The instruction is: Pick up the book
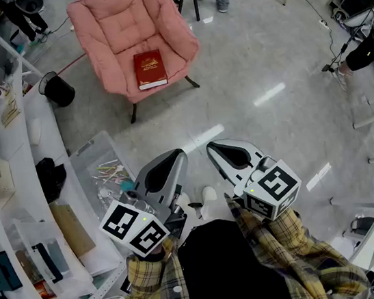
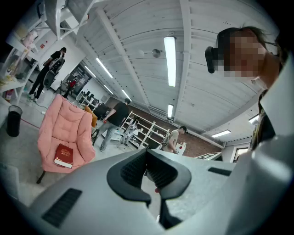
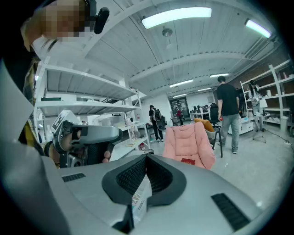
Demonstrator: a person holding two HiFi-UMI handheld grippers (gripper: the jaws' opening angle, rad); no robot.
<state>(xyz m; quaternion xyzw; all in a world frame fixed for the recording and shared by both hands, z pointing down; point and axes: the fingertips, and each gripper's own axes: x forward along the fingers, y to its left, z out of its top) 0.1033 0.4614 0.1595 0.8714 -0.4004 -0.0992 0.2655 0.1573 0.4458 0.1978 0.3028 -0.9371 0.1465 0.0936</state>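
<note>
The book point(image 1: 150, 69) lies on the pink chair point(image 1: 121, 23); we hold our left gripper point(image 1: 171, 160) and right gripper point(image 1: 220, 149) far off, fingers closed, empty.

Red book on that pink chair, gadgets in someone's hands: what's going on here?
A person in a plaid shirt holds a left hand-held gripper and a right hand-held gripper close to the body, both shut and empty. The red book lies untouched on the pink armchair some way ahead. The pickup has not begun.
</note>
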